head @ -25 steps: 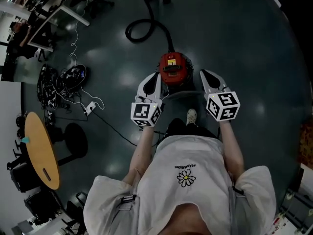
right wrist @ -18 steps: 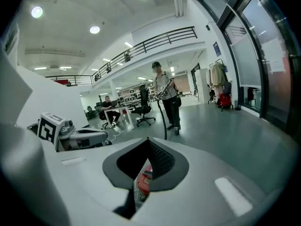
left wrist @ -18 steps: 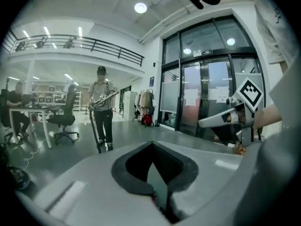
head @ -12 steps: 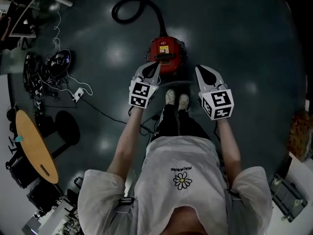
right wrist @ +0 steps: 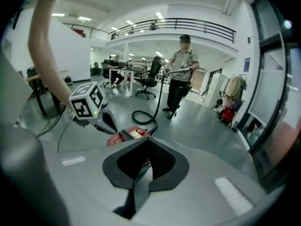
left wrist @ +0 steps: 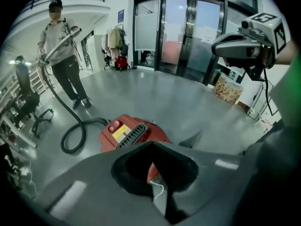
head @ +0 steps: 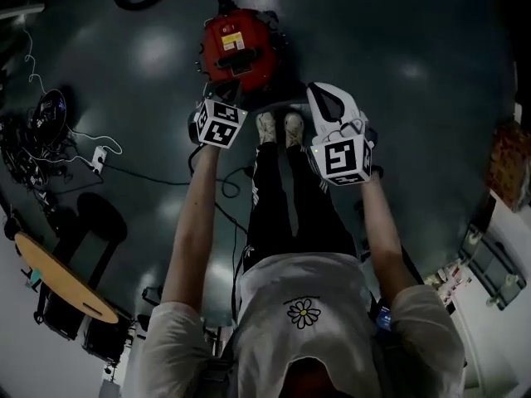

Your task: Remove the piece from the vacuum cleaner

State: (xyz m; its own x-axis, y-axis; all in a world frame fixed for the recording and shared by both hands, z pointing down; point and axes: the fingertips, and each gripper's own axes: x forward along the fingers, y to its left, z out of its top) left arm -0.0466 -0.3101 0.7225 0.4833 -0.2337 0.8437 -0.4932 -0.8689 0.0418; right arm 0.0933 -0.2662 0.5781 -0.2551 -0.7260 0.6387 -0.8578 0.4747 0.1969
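Observation:
A red canister vacuum cleaner [head: 241, 52] stands on the dark floor just ahead of my feet, also seen in the left gripper view [left wrist: 131, 133] and the right gripper view [right wrist: 129, 134]. Its black hose [left wrist: 70, 135] loops away to a second person [left wrist: 61, 55] who holds the wand. My left gripper [head: 233, 89] hangs over the vacuum's near edge, its jaws shut and empty [left wrist: 151, 143]. My right gripper [head: 322, 96] is to the right of the vacuum, above bare floor, jaws also shut on nothing [right wrist: 146, 140].
My shoes [head: 276, 128] stand right behind the vacuum. Cables and a power strip [head: 50, 131] lie at the left, with a round wooden table [head: 58, 280] nearer. Boxes [head: 506, 152] sit at the far right. Glass doors [left wrist: 188, 32] stand beyond the vacuum.
I have stepped closer: the vacuum has slid up and left in the head view. Both grippers have gone forward, and the left one now reaches over the vacuum's near edge.

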